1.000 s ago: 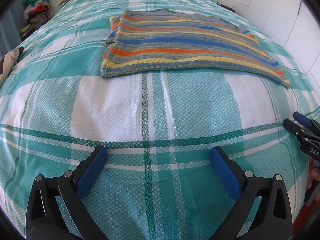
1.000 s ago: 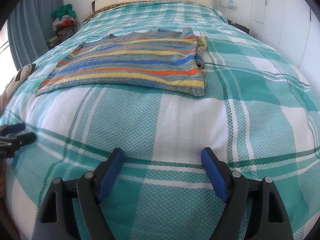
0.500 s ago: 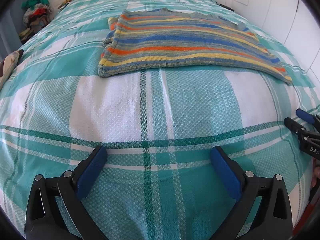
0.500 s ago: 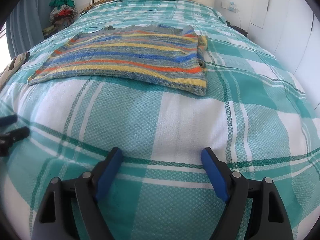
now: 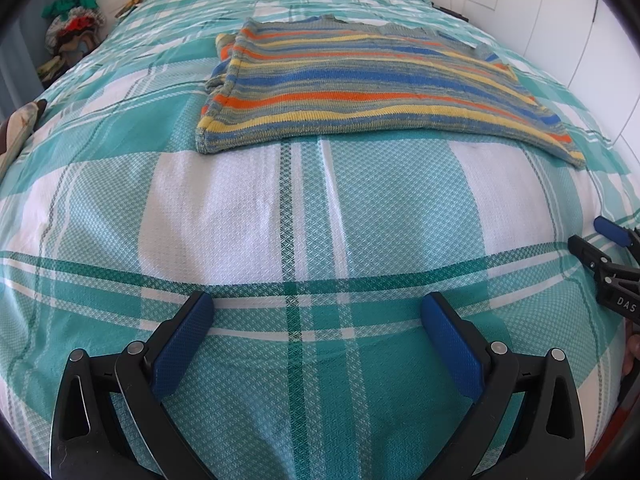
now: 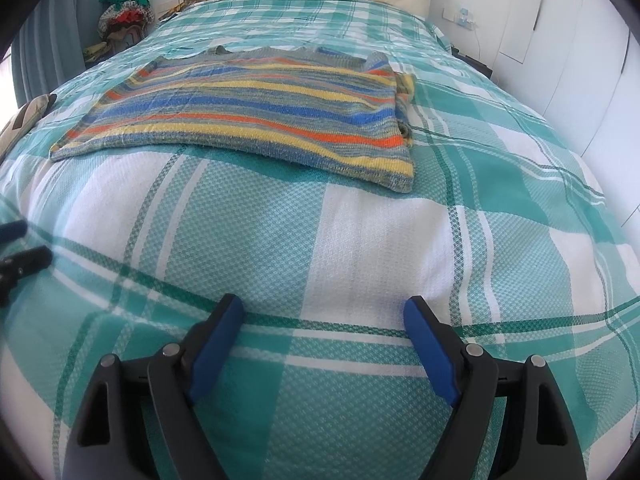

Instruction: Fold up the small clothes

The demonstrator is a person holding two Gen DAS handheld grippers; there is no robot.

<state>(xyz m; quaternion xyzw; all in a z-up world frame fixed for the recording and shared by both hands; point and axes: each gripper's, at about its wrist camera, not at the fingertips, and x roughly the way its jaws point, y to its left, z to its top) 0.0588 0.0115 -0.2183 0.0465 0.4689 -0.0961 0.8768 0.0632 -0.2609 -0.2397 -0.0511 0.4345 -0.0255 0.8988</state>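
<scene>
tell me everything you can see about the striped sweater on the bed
The sweater is a knit with horizontal stripes of orange, yellow, blue and grey-green. It lies flat on the checked bedspread, hem edge nearest the cameras, neckline toward the headboard. One side looks already folded in: a sleeve layer peeks out beneath that edge. Nothing but the bedspread touches it; both open grippers, left and right, hover short of it.

Right tool (image 5: pixel 612 264) cut off by the left wrist view's right edge; left tool (image 6: pixel 16 252) blurred and clipped at the right wrist view's left edge. Clothes heap (image 6: pixel 126 12) beside bed: items indistinct. Patterned object (image 5: pixel 16 132) truncated, unidentifiable.
</scene>
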